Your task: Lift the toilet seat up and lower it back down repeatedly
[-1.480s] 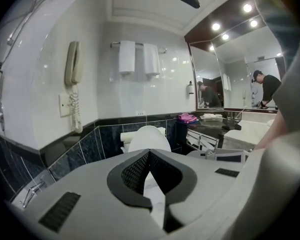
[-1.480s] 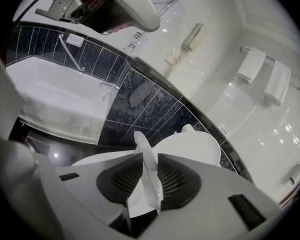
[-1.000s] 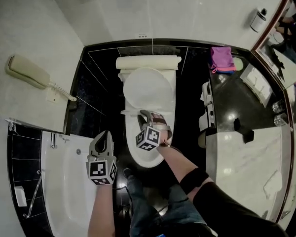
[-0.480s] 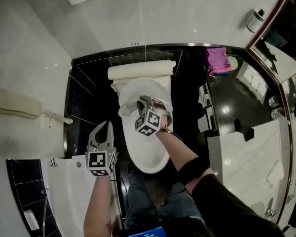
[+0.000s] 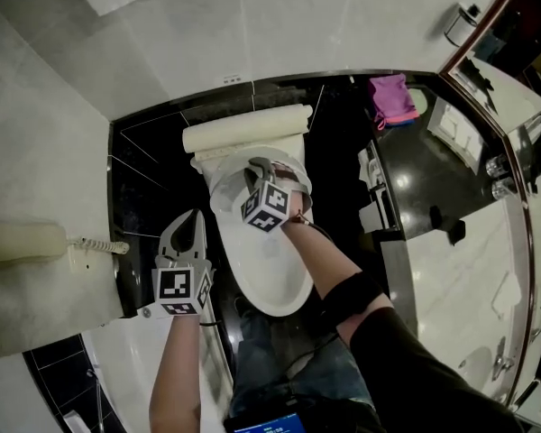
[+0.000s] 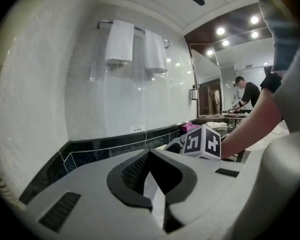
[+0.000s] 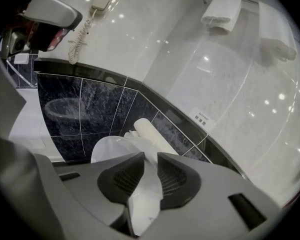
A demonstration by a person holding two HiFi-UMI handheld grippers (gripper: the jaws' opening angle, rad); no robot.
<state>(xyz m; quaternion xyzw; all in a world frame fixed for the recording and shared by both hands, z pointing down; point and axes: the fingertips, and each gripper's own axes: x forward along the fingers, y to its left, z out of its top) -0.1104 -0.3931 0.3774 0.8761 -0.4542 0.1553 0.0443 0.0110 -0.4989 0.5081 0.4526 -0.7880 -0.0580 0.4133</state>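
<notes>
Bathroom: toilet (image 5: 263, 280), bathtub (image 5: 113, 363), hung towels (image 6: 119, 41), wall phone (image 5: 20, 240).

Toilet seat (image 5: 222, 191) partly behind right gripper (image 5: 255, 167); wall phone (image 5: 22, 241) cropped left

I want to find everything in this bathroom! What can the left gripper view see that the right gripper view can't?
Only the left gripper view: the mirror, the pink cloth and the right gripper. Only the right gripper view: the toilet seat pinched between its jaws, and the cream roll behind it. Both: the hanging towels and the black tile band.
</notes>
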